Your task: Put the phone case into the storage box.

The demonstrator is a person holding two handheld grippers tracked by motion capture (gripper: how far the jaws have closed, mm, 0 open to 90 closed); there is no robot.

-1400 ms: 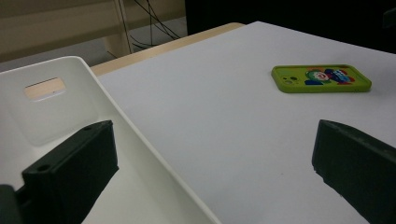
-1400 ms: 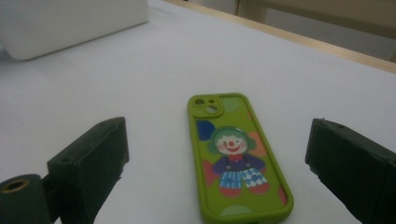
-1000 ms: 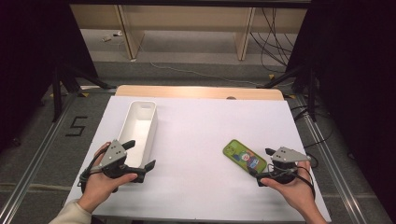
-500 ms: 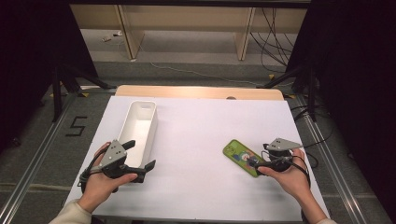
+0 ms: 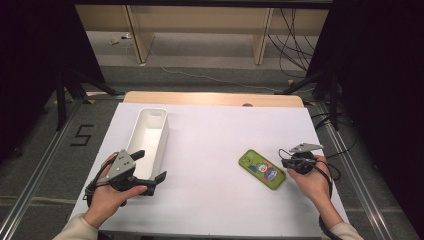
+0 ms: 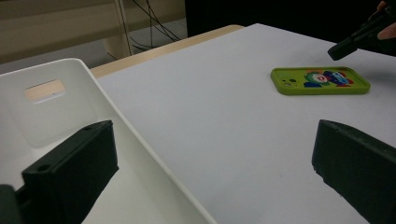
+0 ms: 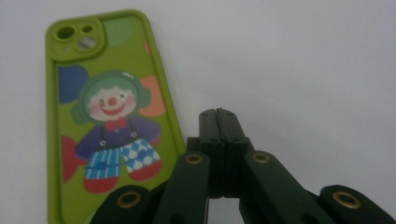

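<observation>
**Phone case flat on the table, not yet picked up**

Phone case (image 5: 262, 169) is my landmark: green, with a clown printed on it, lying back-up on the white table (image 5: 220, 150), and I place everything else from it.

Nearest to it is my right gripper (image 7: 218, 112). Its jaws are pressed together with nothing between them, the tips just beside the case's long edge and over bare table. From the high view that gripper (image 5: 286, 162) sits at the case's right end, close to it, though I cannot tell whether it touches. I judge nothing is gripped.

Well to the left of the case is my left gripper (image 5: 150, 167), jaws spread wide and empty. In the left gripper view one jaw hangs over the inside of the white bin (image 6: 70, 121) and the other over the table on the case's side of the bin's wall.

Farther from the case, the bin (image 5: 150, 132) runs lengthwise away from me, and it looks empty.

As I read it, the job seems to be getting the case into that bin, and it has barely begun: the case is untouched on the table. Left to do: open the right jaws, take the case by an edge, carry it across and release it.
</observation>
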